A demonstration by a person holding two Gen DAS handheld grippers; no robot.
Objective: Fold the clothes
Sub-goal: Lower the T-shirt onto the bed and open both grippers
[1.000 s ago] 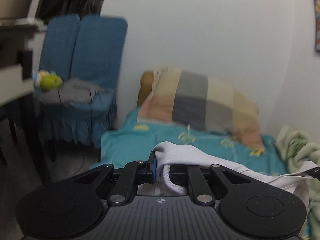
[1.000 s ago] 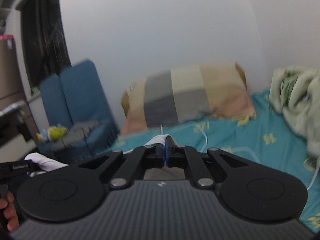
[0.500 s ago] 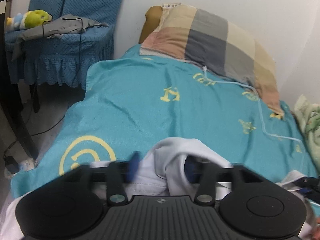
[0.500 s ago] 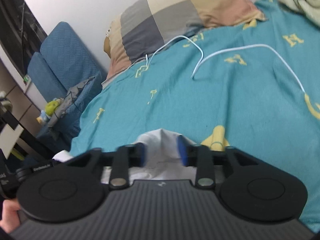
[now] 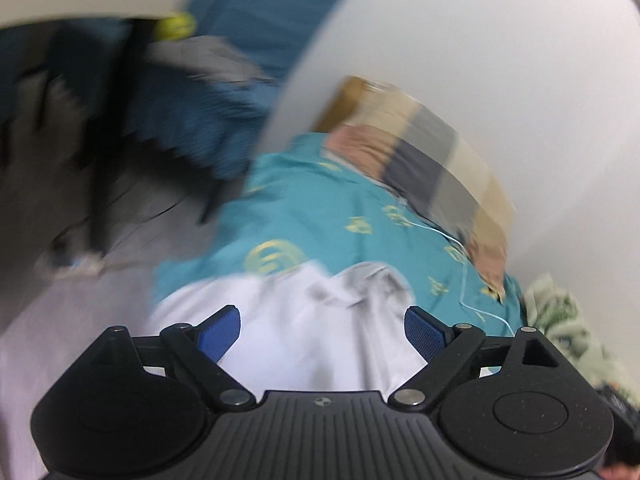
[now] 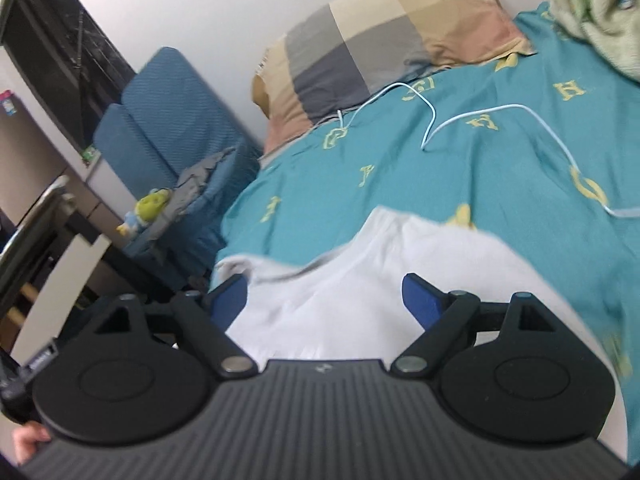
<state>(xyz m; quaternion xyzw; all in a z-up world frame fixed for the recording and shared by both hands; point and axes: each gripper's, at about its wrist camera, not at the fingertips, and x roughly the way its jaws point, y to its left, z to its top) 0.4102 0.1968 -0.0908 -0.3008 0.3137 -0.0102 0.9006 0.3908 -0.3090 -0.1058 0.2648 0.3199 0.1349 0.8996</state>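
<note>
Left claw (image 5: 322,332): my jaws are opening and stand wide; the blue pads (image 5: 219,334) press on nothing, though white cloth lies in the gap between them.
White garment (image 5: 280,320): it lies on the bed straight ahead of and under my left claw, with a bunched, wrinkled ridge just beyond the right pad. The view is blurred, so I cannot tell which part of the garment that ridge is.
Right claw (image 6: 324,300): these jaws are opening too, spread wide, gripping nothing; the same white garment (image 6: 360,280) fills the space between the pads and runs on to the right of the claw.
Bed (image 6: 480,168): teal sheet with yellow figures, beyond both claws; a thin white cable (image 6: 520,114) loops across it further ahead and to the right.
Far end: a checked pillow (image 6: 380,32) sits well beyond the right claw, a pale green blanket (image 6: 592,8) off to its far right.
Handling, as I judge it: light, soft and limp; it will sag and drag rather than hold a shape, and a single layer may slip from the pads.
Where to take hold: at an edge or corner, one claw to each side, pinching through both layers so the fold stays even.
Risk: catching the cable or the sheet along with the cloth.
</note>
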